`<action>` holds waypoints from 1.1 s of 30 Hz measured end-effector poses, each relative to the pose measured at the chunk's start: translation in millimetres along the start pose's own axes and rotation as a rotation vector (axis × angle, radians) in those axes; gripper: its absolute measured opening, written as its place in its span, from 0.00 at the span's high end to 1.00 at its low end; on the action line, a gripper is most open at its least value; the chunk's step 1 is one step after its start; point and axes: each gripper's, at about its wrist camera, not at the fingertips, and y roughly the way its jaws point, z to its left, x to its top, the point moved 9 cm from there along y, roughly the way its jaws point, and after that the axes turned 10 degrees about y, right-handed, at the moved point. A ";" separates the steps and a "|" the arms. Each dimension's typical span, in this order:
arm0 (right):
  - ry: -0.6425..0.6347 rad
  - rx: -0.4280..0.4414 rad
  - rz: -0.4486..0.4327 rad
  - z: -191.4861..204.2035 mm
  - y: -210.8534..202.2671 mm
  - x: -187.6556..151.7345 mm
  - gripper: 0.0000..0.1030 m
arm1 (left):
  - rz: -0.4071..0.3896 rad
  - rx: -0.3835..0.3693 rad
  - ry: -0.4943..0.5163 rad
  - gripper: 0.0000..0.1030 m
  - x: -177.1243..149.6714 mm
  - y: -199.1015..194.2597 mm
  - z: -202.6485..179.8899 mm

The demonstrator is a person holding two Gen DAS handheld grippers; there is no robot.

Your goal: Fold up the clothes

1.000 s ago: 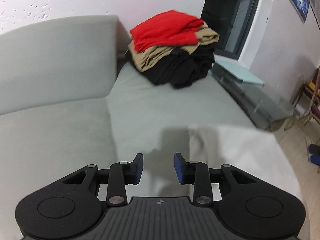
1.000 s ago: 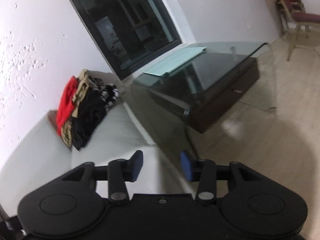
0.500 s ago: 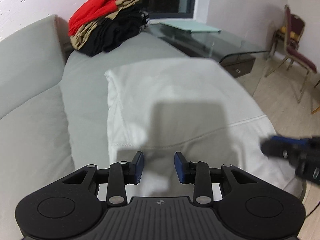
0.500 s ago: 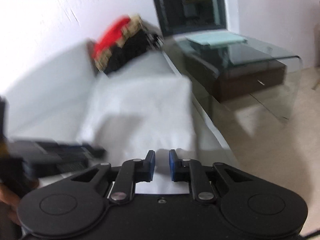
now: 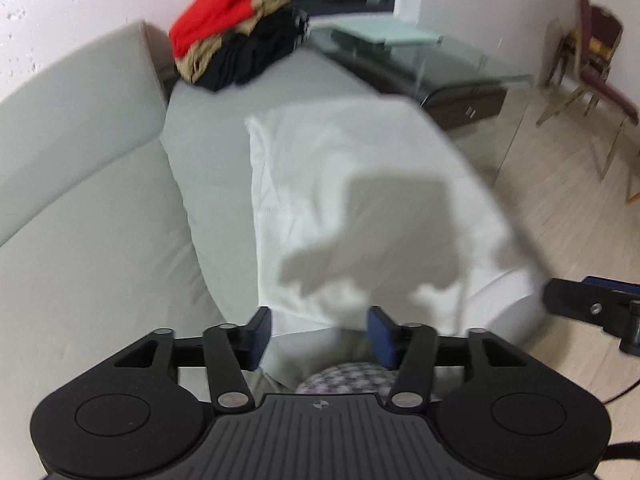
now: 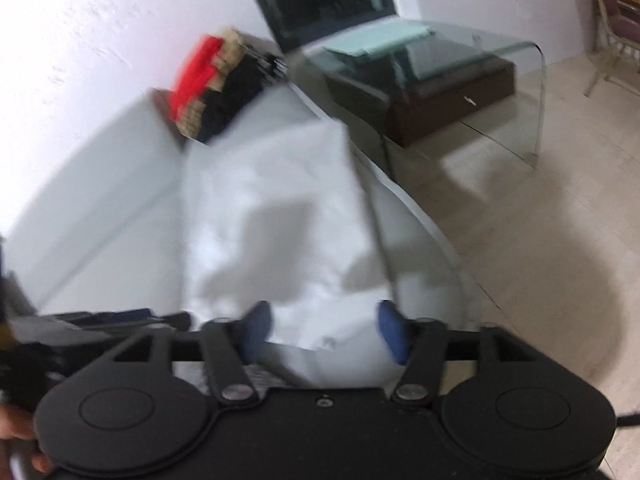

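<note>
We see a white garment [image 5: 360, 200] spread lengthwise along the seat of a grey sofa [image 5: 80, 152], its near edge lying just ahead of both tools. Our left gripper [image 5: 319, 334] hovers low over that near edge, jaws spread wide, blue pads clear of the cloth and holding nothing. Our right gripper [image 6: 324, 330] sits beside it over the same edge, jaws equally wide apart and empty; this view is motion-blurred, so we cannot tell whether the pads touch the fabric. A checked cloth [image 5: 344, 378] shows under the white edge, close to the left tool. At the far end of the sofa sits a pile of clothes [image 5: 236, 48], red over tan over black. A glass table [image 5: 420, 56] stands beside the sofa, chairs [image 5: 596, 60] well beyond.
</note>
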 end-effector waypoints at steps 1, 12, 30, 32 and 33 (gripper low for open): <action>-0.008 0.013 -0.006 8.2 -11.4 2.1 0.29 | -0.014 -0.018 -0.010 0.32 2.7 -11.0 -1.5; -0.097 -0.020 -0.116 53.8 -103.3 20.5 0.06 | -0.069 -0.046 -0.025 0.08 15.3 -93.0 -15.2; -0.182 -0.085 -0.125 66.3 -120.1 19.2 0.03 | -0.042 -0.040 -0.044 0.08 10.0 -96.5 -13.8; -0.180 -0.090 -0.121 64.0 -118.0 19.4 0.03 | -0.036 -0.045 -0.045 0.08 9.7 -93.1 -14.6; -0.179 -0.093 -0.118 62.8 -116.9 19.5 0.03 | -0.034 -0.048 -0.046 0.08 9.5 -91.2 -14.9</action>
